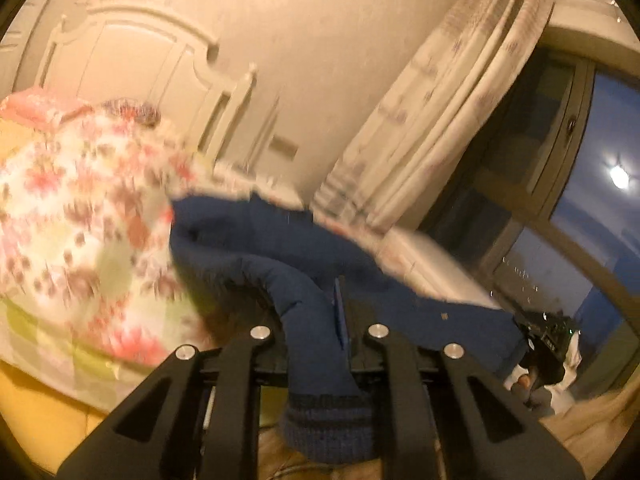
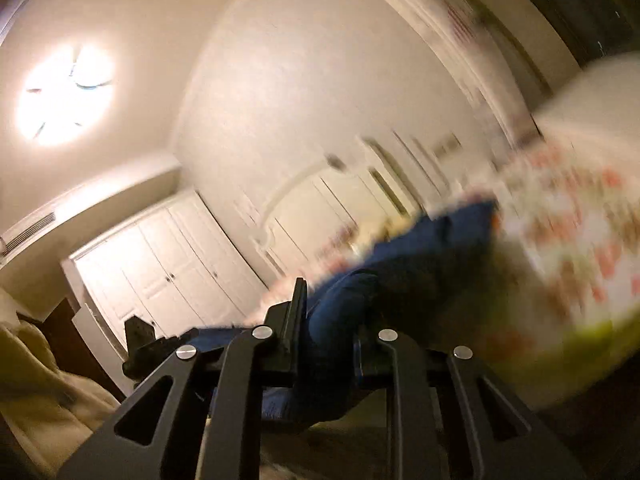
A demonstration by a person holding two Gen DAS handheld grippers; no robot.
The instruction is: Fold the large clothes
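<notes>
With my left tongs (image 1: pixel 320 320) and right tongs (image 2: pixel 326 316) each clamped on the blue knit garment (image 1: pixel 280 248) strung between them, I should lift evenly, keeping it taut above the floral bedding (image 1: pixel 80 220).

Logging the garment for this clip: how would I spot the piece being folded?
Start at the floral bedding; the blue sweater lies against it. It is plain dark blue knit with a ribbed, dark-striped cuff, unlike the pink-flowered bedding. Its cloth runs into both tools, left tool and right tool.
</notes>
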